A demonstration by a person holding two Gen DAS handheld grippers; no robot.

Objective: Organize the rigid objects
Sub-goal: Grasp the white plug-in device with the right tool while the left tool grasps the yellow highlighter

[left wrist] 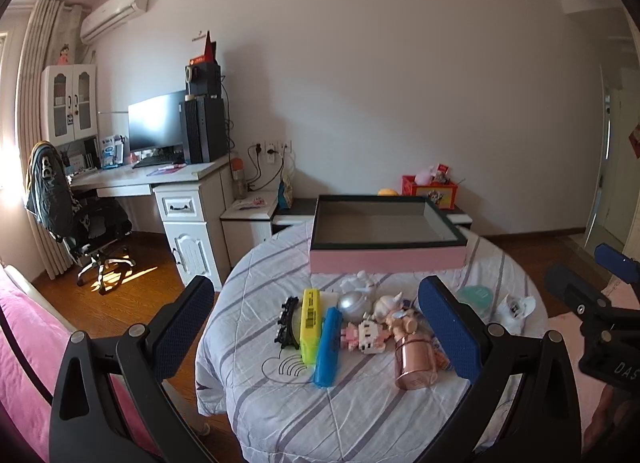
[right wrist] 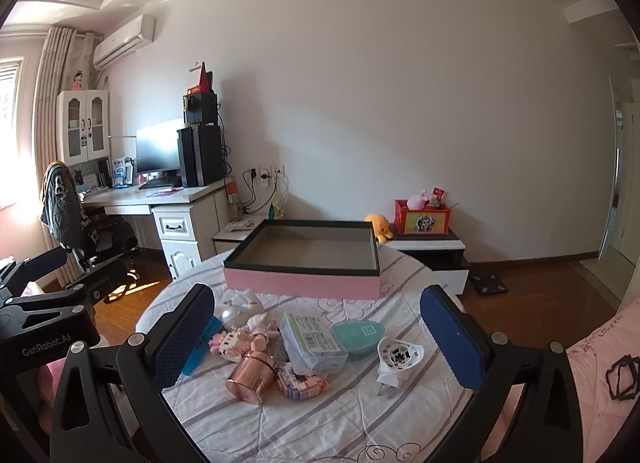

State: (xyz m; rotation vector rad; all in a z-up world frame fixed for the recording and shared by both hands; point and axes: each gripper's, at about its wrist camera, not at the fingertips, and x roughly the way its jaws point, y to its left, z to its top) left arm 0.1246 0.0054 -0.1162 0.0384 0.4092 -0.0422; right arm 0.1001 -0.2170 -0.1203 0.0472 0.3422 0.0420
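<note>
A pink box with a dark rim stands open and empty at the far side of a round table under a striped cloth. In front of it lie small items: a yellow case, a blue case, a silver ball, a pink block figure, a rose-gold bottle, a clear plastic box, a teal oval lid and a white plug. My left gripper and right gripper hover open above them, holding nothing.
A white desk with a monitor and a black office chair stand to the left. A low white cabinet with a red toy box sits behind the table. Pink bedding lies at the right, wooden floor around.
</note>
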